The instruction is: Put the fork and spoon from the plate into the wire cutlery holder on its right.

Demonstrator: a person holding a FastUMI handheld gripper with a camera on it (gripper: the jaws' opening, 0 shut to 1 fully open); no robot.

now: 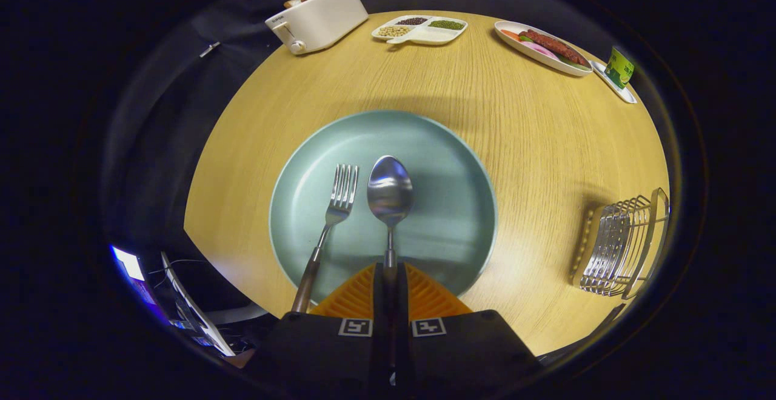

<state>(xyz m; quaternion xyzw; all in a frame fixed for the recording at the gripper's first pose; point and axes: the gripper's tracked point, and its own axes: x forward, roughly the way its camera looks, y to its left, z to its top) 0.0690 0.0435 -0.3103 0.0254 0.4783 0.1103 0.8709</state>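
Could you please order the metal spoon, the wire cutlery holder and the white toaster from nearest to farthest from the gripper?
1. Metal spoon: handle clamped between the gripper fingers.
2. Wire cutlery holder: right of the plate.
3. White toaster: far table edge, left.

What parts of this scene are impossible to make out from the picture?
- Gripper view: the spoon handle's end is hidden between the gripper fingers, which are shut on it.
- The fork handle's tip is cut off behind the gripper body.
- The wire cutlery holder inside is hidden by its own wires.
- The green label is too small to read.
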